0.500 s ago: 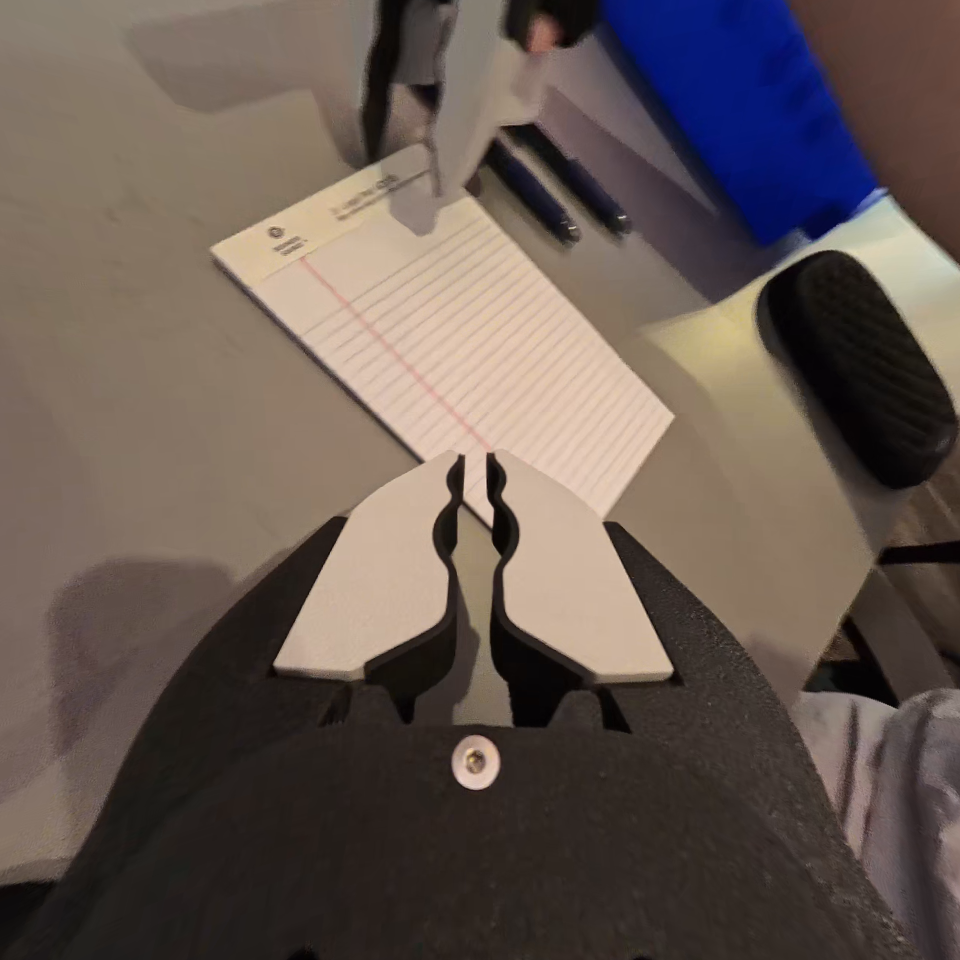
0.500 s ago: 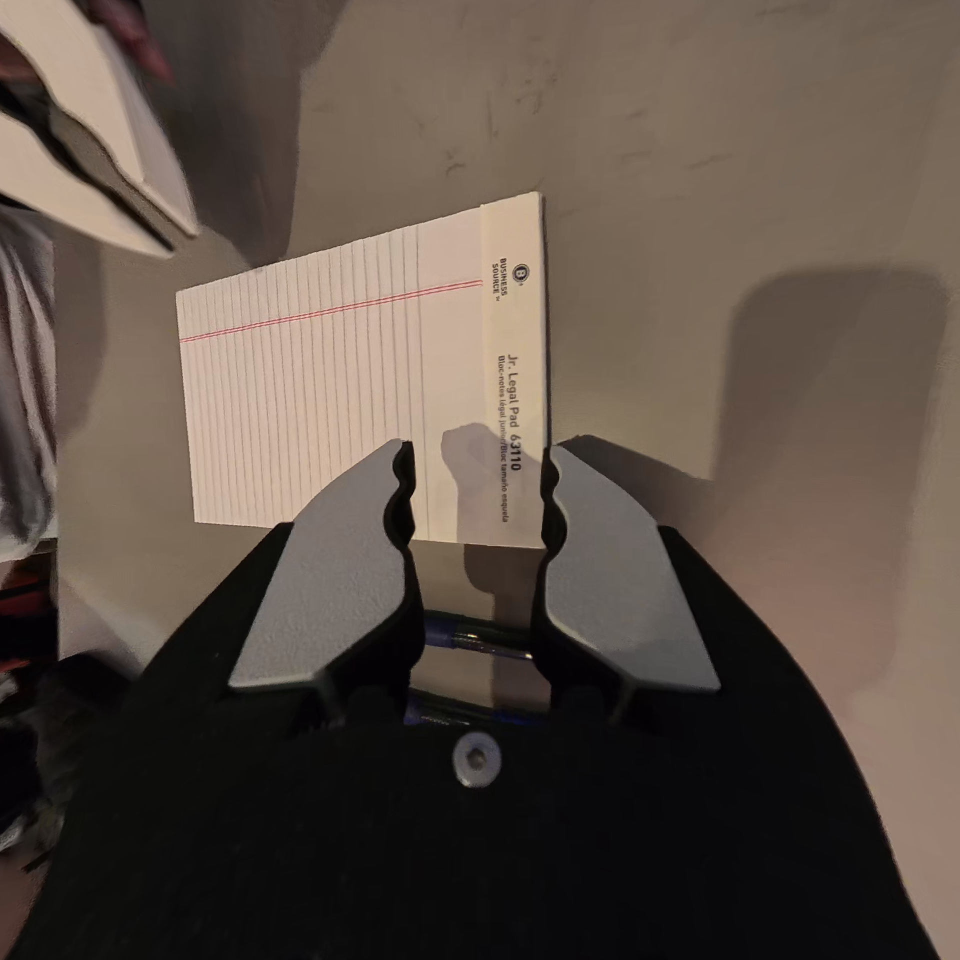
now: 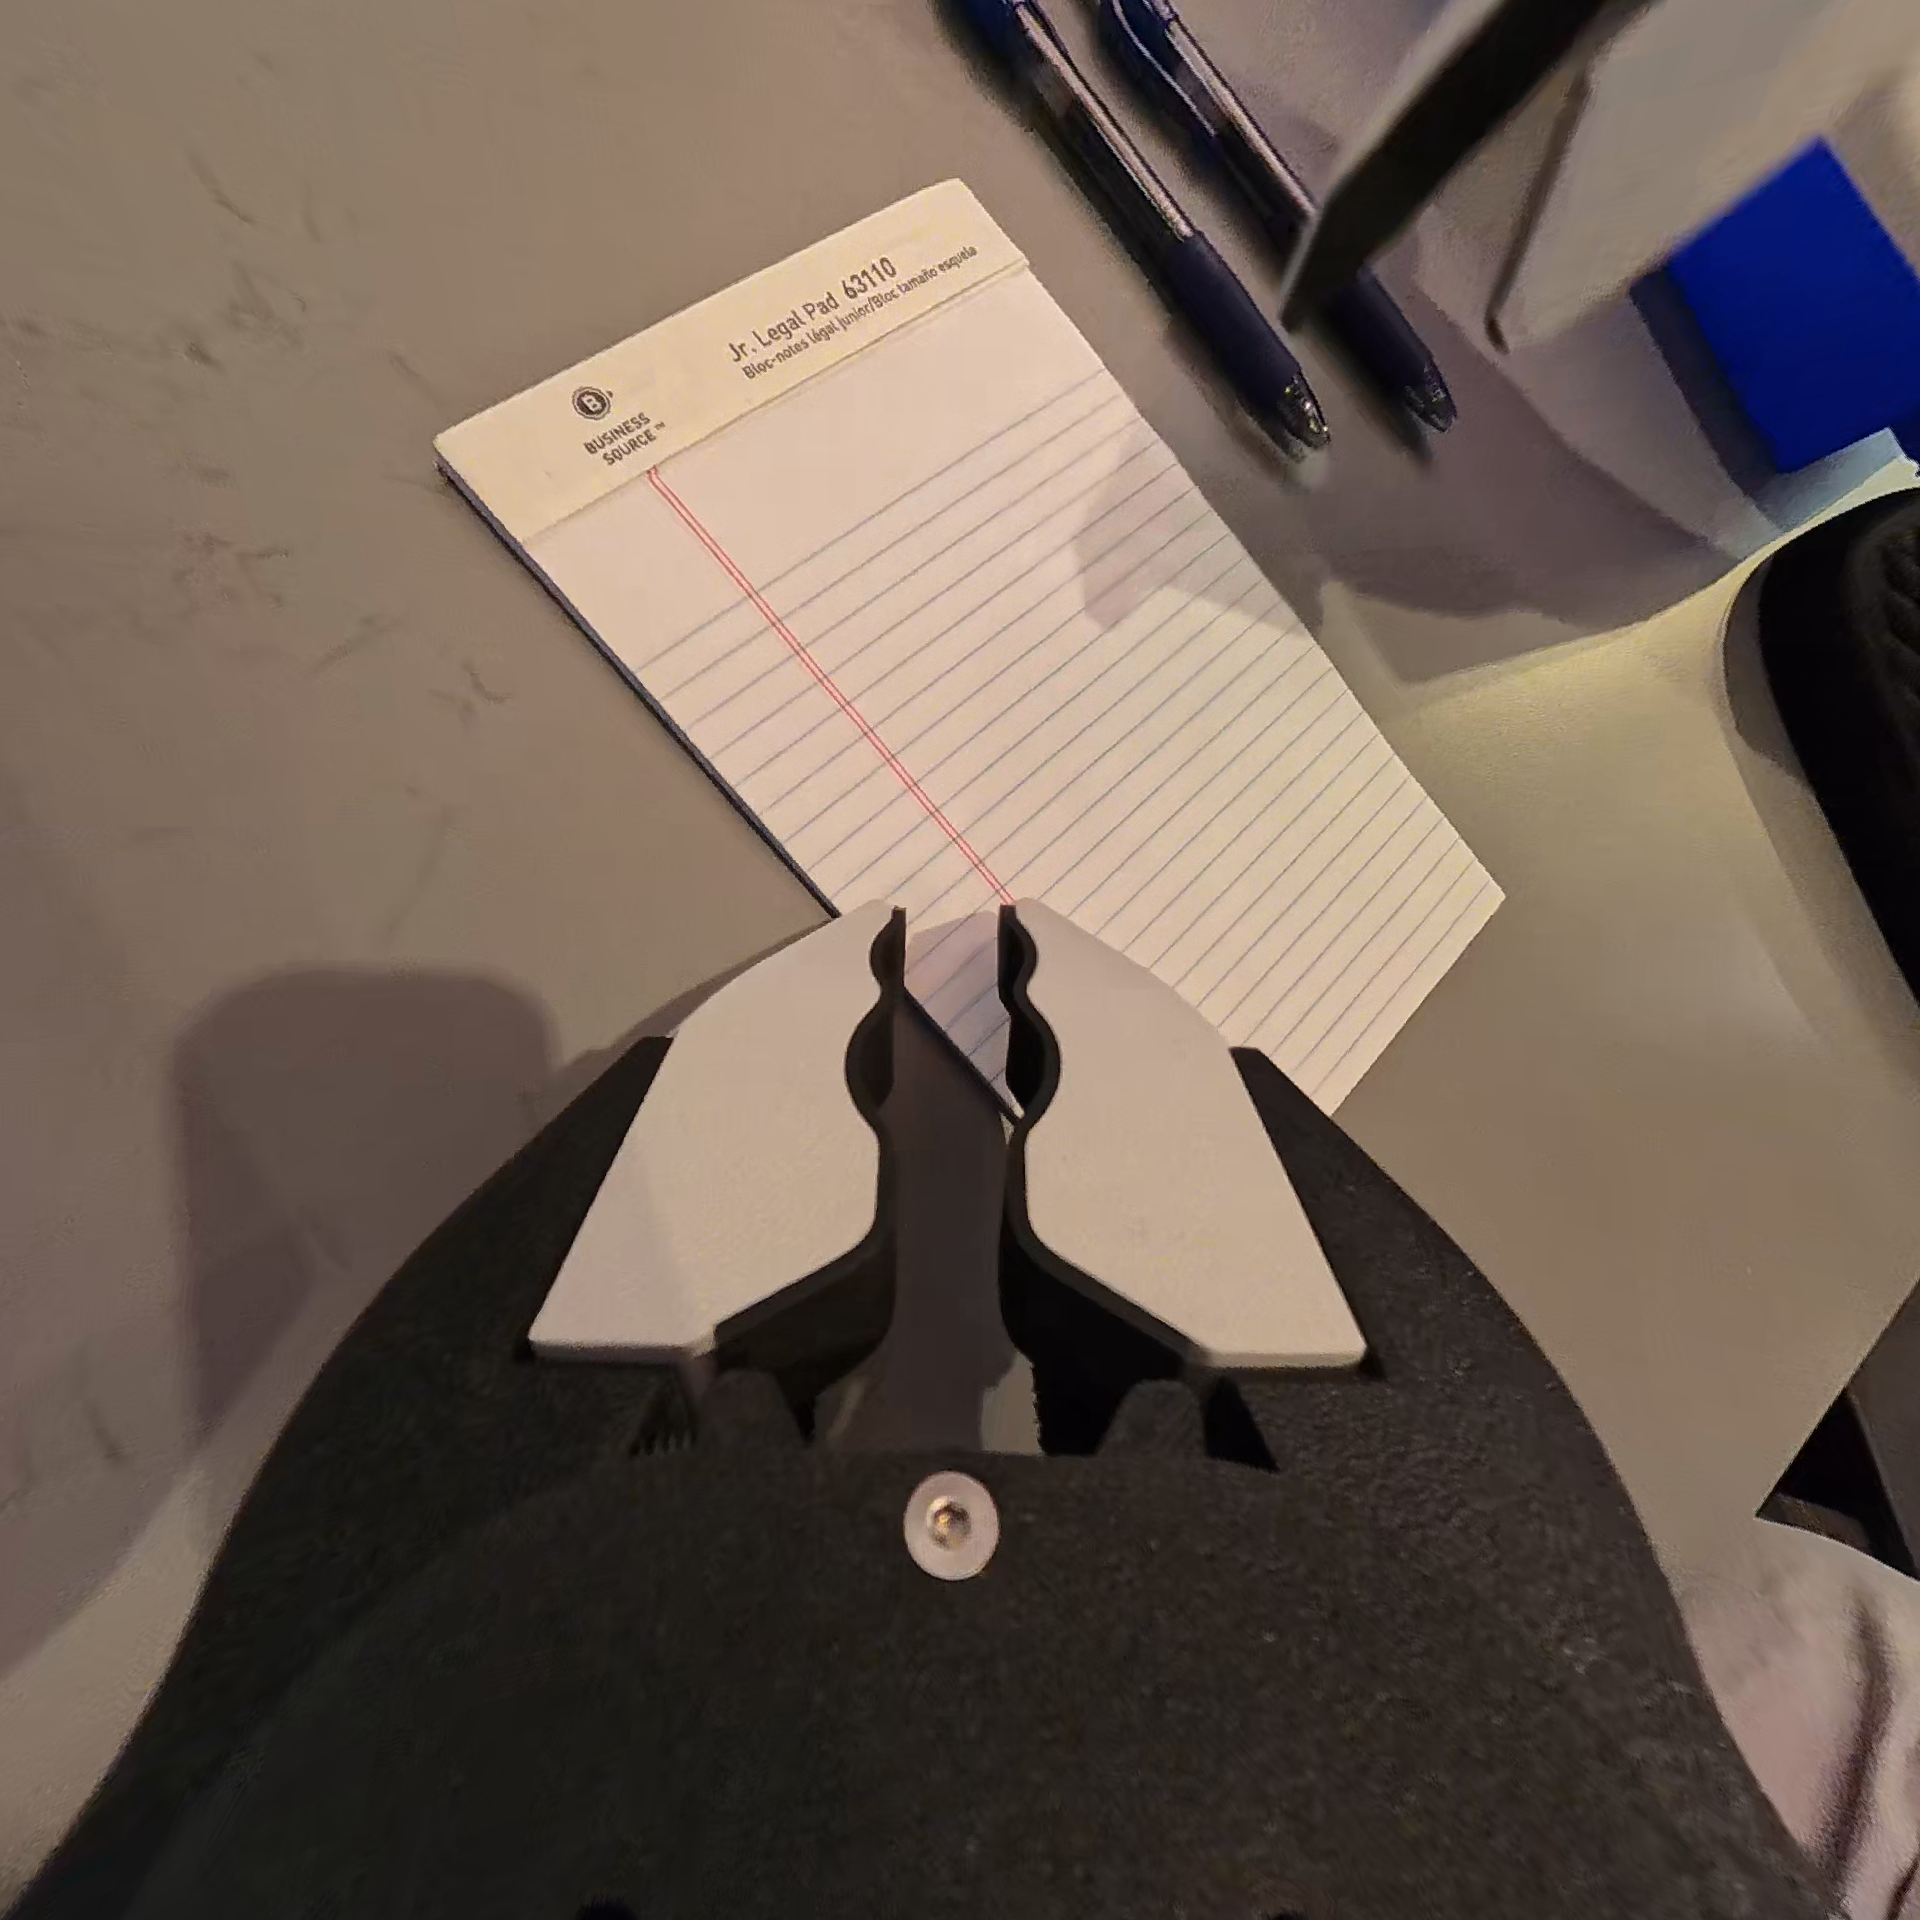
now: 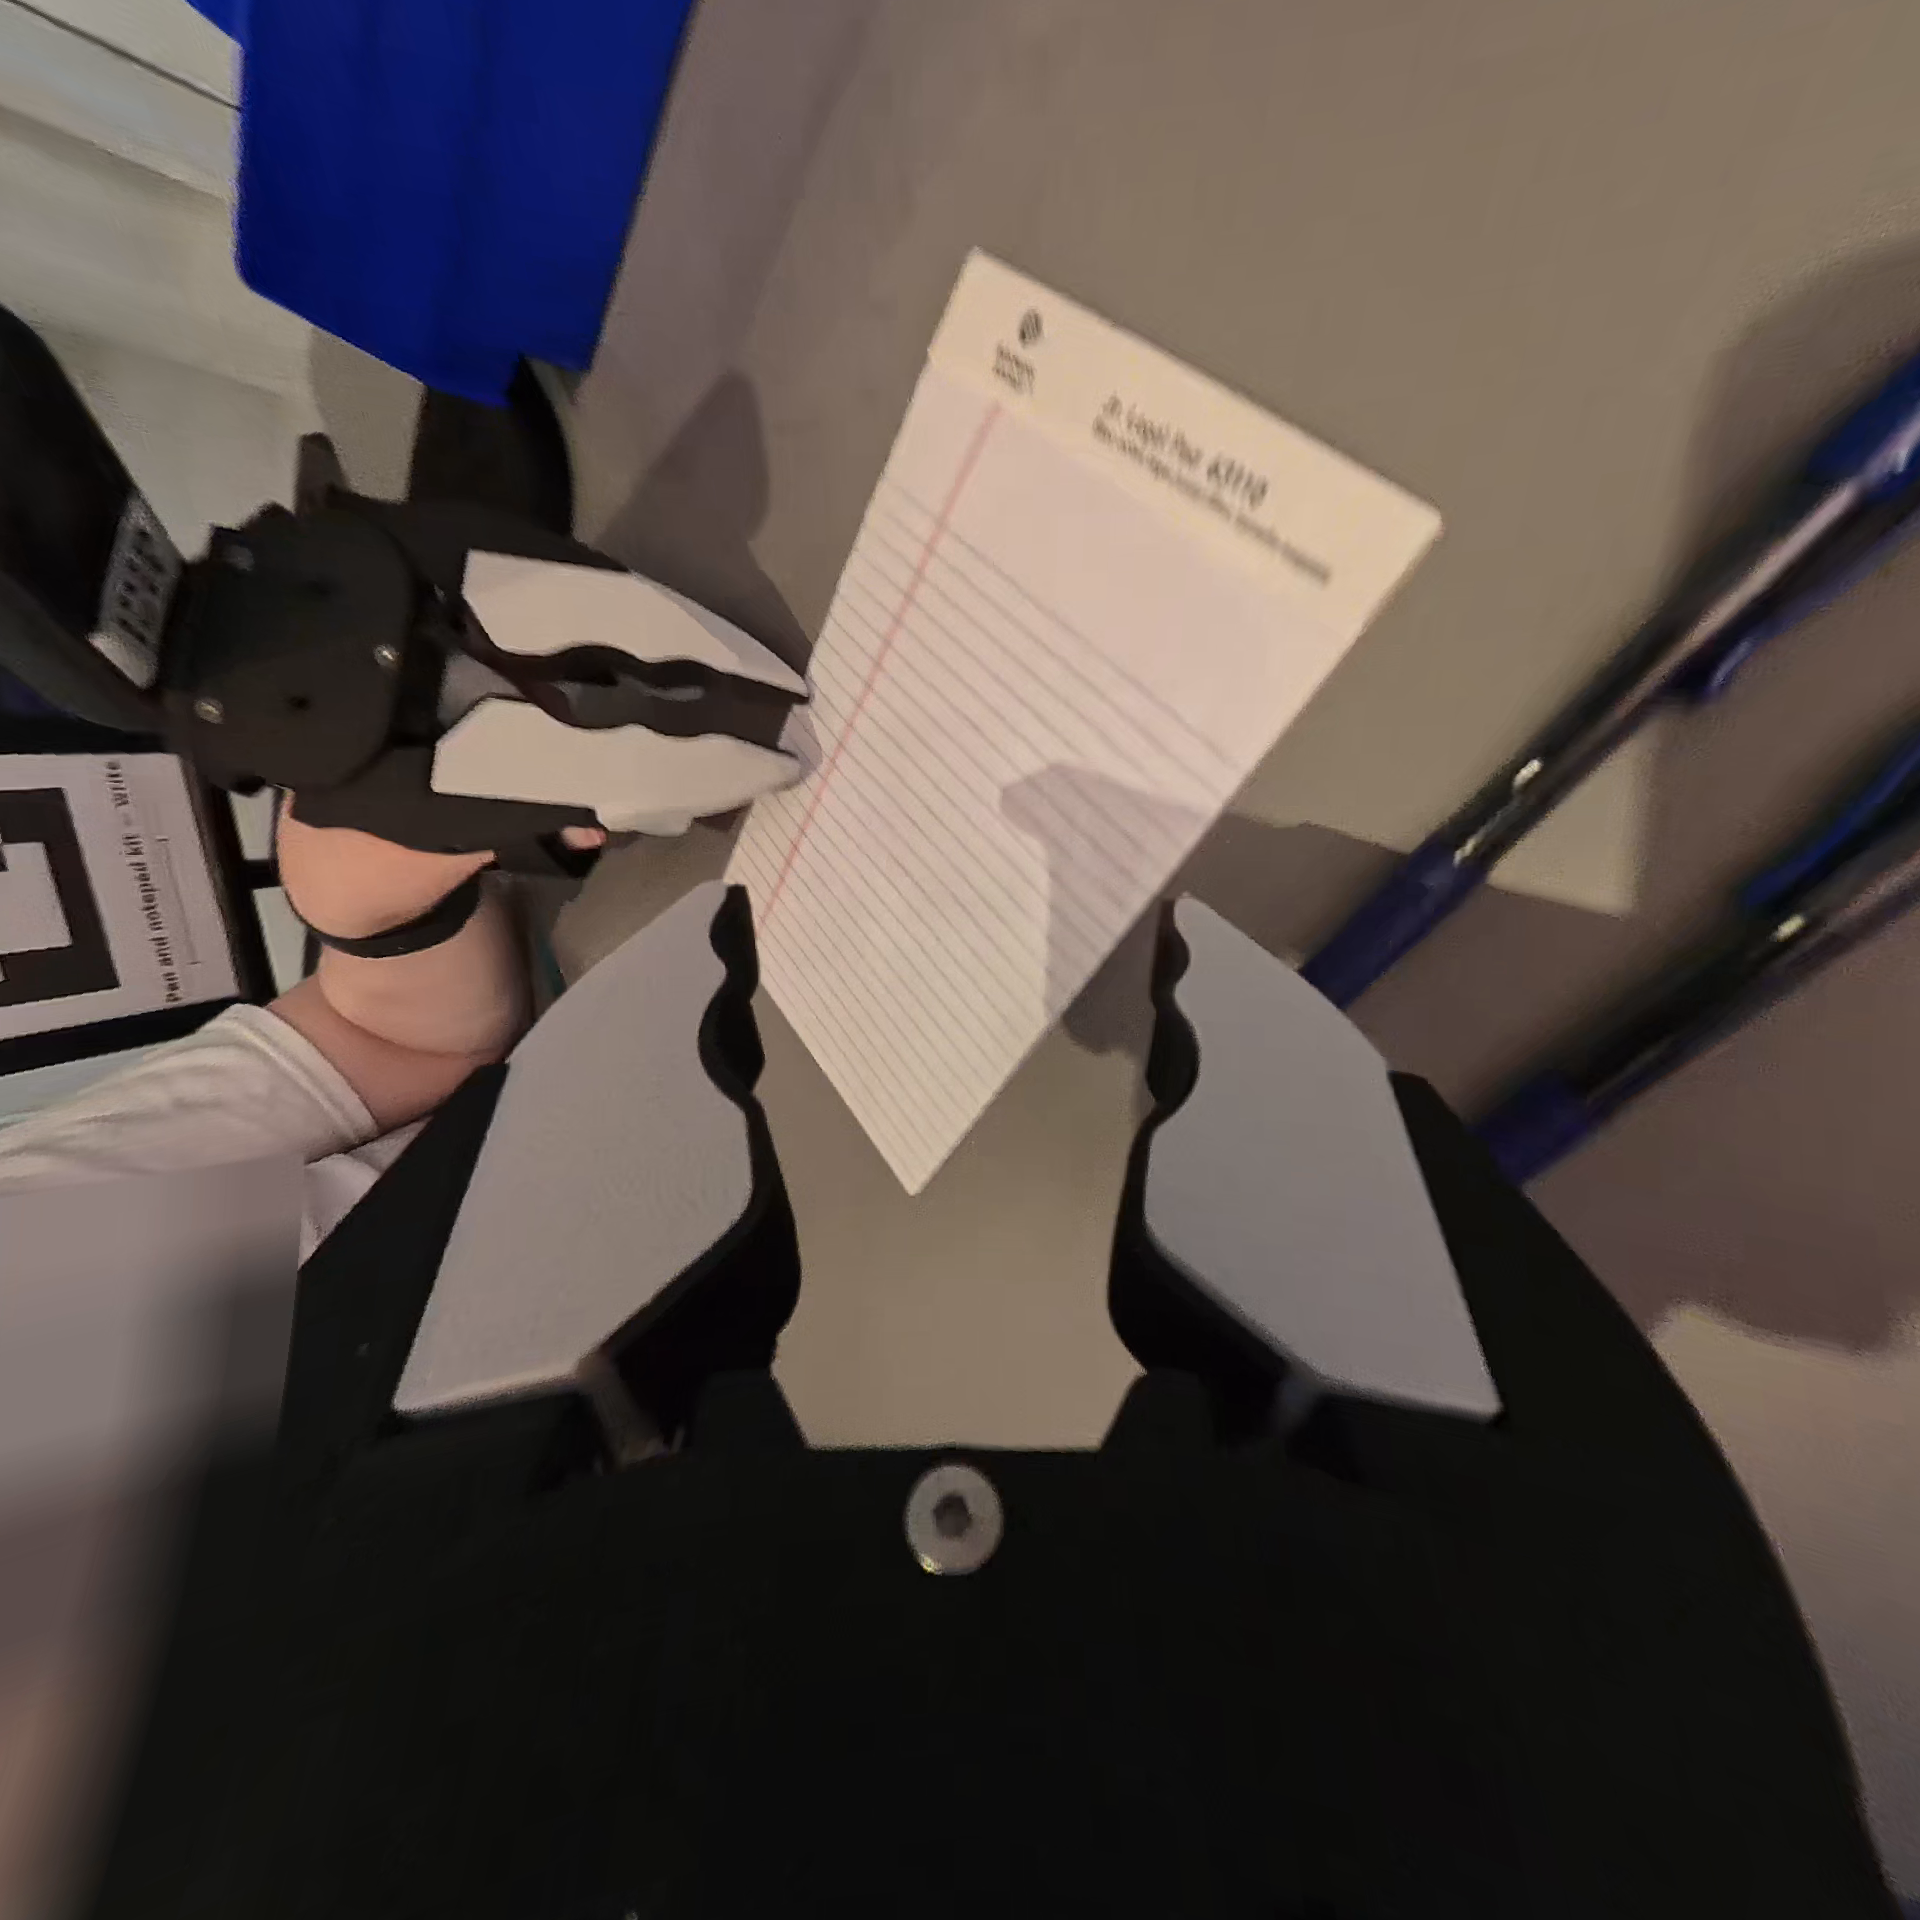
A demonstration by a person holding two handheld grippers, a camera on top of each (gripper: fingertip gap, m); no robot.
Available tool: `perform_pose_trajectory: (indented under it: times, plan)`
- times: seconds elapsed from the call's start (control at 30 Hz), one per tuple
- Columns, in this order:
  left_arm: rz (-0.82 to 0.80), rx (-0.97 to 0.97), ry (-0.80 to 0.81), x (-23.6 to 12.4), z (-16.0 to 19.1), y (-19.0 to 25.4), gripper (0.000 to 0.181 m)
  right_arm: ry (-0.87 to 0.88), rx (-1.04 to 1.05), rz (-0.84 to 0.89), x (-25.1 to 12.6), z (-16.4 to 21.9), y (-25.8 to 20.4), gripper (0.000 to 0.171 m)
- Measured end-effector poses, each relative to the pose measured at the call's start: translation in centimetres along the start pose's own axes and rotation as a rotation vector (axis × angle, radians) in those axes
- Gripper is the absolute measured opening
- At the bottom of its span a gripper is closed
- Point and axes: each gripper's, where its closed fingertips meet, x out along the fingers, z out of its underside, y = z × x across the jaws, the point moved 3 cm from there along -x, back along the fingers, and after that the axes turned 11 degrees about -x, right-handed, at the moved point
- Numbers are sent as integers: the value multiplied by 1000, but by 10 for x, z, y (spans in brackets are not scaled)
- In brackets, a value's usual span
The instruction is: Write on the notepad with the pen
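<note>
counts: one lined notepad (image 3: 966, 665), two dark blue pens (image 3: 1164, 218), two grippers, one grey table (image 3: 260, 623).

left wrist view, left to right: bare table surface with a soft shadow; the notepad lies flat, turned at an angle, cream header strip at its far end, red margin line running down the page, no ink on the sheet. beyond its far right corner the two pens lie side by side, close and roughly parallel, tips pointing toward the near right, apart from the pad. a blurred grey-and-black edge of the right gripper (image 3: 1455, 197) overlaps the second pen's (image 3: 1382, 312) barrel. a blue object (image 3: 1787, 312) sits behind it; a black padded armrest (image 3: 1860, 727) shows at the right edge.

left gripper (image 3: 951, 914): fingers nearly together, a narrow gap at the tips, nothing between them. tips sit over the notepad's near corner; contact with the paper cannot be judged.

right wrist view, left to right: a printed card with a black square marker (image 4: 94, 894), a hand (image 4: 405, 883) in a pale sleeve gripping the left gripper (image 4: 795, 717), whose tips meet the pad's left edge (image 4: 1049, 675). pens (image 4: 1662, 686) lie far right, blurred.

right gripper (image 4: 951, 904): fingers spread wide, empty, held above the table at the pad's near corner, both pens off to its right, untouched.
</note>
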Motion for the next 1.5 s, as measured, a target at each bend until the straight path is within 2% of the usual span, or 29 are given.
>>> perform_pose_trajectory:
  times: [0.1,0.2,0.33,0.43,0.57,0.73,0.87,0.97,1.07,1.2,1.27,1.37,1.47,1.5]
  plan:
    - [-15,7,7,2,-2,-1,15,12,69,-4,7,18,-9,84]
    - [-63,66,10,6,-5,1,12,45,137,-69,16,24,-20,87]
    - [-123,141,-3,10,-7,2,3,3,116,34,22,37,-10,91]
    - [-165,213,4,13,-8,4,0,67,144,14,22,33,-12,98]
    - [-208,301,5,14,-8,7,0,109,165,5,24,30,-11,95]
    - [-149,279,9,14,-7,5,0,207,240,-71,21,24,-14,111]
    - [-141,287,25,13,-7,5,0,290,296,-131,15,22,-12,109]
    - [-135,286,30,13,-7,5,0,401,330,-183,2,15,-11,99]
    - [-124,285,40,14,-7,6,0,567,384,-326,-16,1,-17,74]
    - [-124,293,46,15,-7,7,0,439,312,-242,2,11,-15,71]
    - [-120,290,50,14,-6,7,0,422,325,-281,7,10,-18,63]
    - [-107,283,54,14,-6,7,0,378,334,-323,18,12,-21,42]
    - [-98,279,59,13,-6,7,0,327,296,-244,28,17,-13,3]
    - [-91,269,60,11,-5,6,0,324,283,-234,28,17,-12,2]
